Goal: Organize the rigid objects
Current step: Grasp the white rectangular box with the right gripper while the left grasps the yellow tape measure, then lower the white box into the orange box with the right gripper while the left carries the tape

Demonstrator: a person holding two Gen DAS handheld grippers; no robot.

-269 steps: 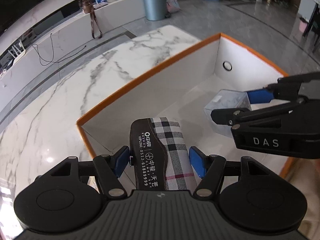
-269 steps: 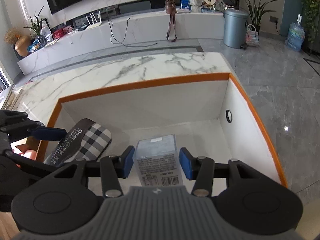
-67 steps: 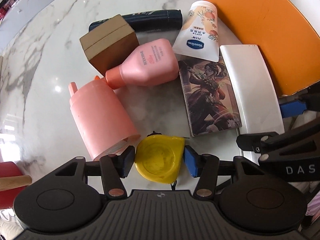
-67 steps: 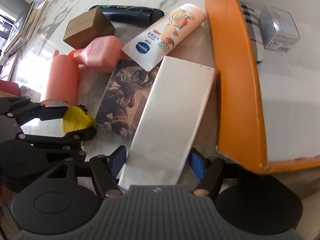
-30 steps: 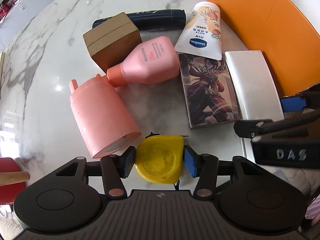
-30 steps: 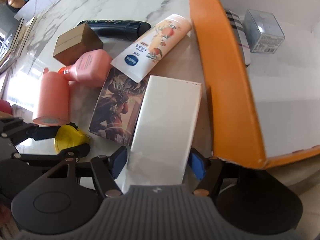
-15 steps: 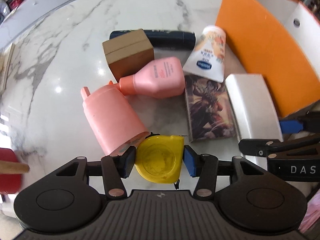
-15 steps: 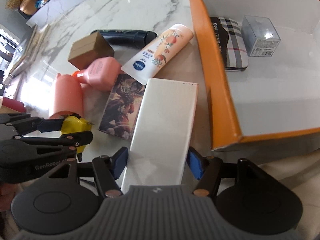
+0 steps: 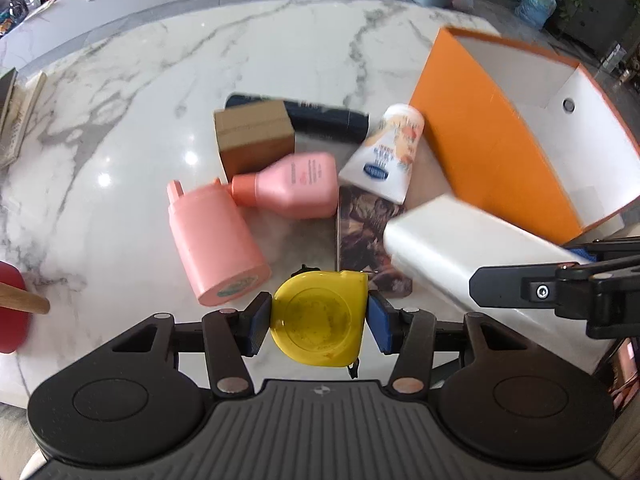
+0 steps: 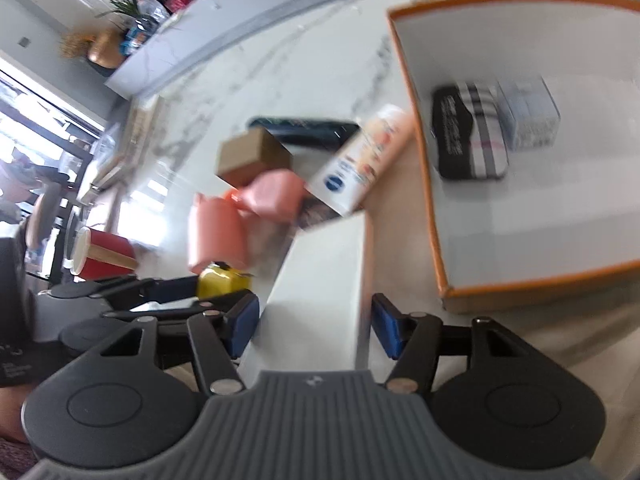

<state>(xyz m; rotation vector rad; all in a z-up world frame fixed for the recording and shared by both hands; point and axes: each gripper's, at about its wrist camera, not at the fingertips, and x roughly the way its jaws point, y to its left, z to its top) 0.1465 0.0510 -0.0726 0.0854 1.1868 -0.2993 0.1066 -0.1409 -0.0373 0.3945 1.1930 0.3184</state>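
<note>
My left gripper (image 9: 317, 316) is shut on a yellow tape measure (image 9: 316, 334) and holds it above the marble table. My right gripper (image 10: 314, 320) has a long white box (image 10: 324, 272) between its blue pads; the jaws are closing on it, and the box hangs tilted off the table. In the left wrist view the white box (image 9: 460, 248) juts in from the right. The orange bin (image 9: 480, 152) with white inner walls stands to the right. Inside the bin (image 10: 424, 168) lie a plaid case (image 10: 472, 136) and a clear box (image 10: 528, 116).
On the table lie a big pink bottle (image 9: 216, 240), a small pink bottle (image 9: 296, 188), a brown box (image 9: 252, 136), a dark bottle (image 9: 320, 118), a lotion tube (image 9: 384, 156) and an illustrated flat box (image 9: 364, 232). A red object (image 9: 10, 316) sits at the left edge.
Both grippers have risen and the views have widened. The white box has come up off the table and tilted. The tape measure has gone up with the left gripper.
</note>
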